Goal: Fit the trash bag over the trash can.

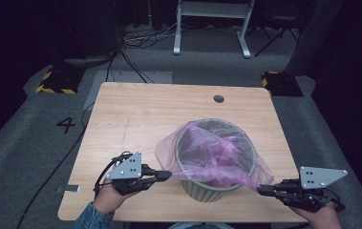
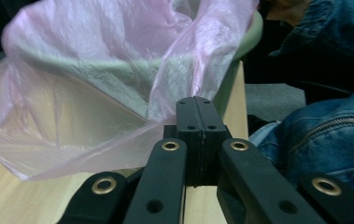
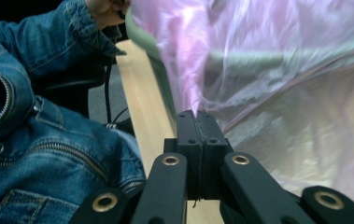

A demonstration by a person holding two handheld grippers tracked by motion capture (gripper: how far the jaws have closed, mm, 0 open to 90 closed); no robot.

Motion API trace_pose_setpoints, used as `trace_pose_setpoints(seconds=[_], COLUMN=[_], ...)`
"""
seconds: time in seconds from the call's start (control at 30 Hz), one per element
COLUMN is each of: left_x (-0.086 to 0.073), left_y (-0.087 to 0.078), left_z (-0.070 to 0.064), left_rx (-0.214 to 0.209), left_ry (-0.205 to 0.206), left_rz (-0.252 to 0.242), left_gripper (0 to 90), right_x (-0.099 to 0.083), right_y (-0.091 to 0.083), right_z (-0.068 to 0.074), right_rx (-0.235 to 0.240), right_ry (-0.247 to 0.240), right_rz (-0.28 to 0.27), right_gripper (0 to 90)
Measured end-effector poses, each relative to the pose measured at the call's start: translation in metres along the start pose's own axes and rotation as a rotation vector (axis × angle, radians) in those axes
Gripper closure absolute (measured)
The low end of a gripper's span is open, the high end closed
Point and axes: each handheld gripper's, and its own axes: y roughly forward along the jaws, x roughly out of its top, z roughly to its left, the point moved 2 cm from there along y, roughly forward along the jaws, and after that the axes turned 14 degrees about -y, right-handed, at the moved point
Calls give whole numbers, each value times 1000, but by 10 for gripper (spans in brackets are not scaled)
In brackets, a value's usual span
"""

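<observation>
Now pink bag point(image 1: 217, 148) stretched left-right over bin point(image 1: 207, 191), between both tongs.

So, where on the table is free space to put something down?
The table is bare left of the bin, and along the far edge around the round hole. The near edge is crowded: left gripper and right gripper pinch the pink bag.

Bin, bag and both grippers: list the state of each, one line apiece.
Bin: upright on the table, near its front edge.
Bag: pink, thin, set inside the bin, its edge pulled out over the rim at both sides.
Left gripper: jaws shut on the bag's edge.
Right gripper: jaws shut on the bag's edge at the other side.
</observation>
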Motion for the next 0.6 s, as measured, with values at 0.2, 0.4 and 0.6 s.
trace_pose_setpoints(seconds=[0.2, 0.4, 0.6], left_x=[-13, -24, -44], left_y=[13, 32, 38], left_z=[-5, -3, 20], left_rx=[-26, 34, 53], left_ry=[15, 45, -49], left_rz=[70, 182, 199], left_gripper=[900, 900, 900], right_x=[-12, -25, -50], right_y=[13, 27, 34], right_z=[0, -3, -11], right_rx=[50, 63, 29], right_ry=[19, 39, 93], right_rz=[19, 75, 136], right_gripper=[899, 899, 898])
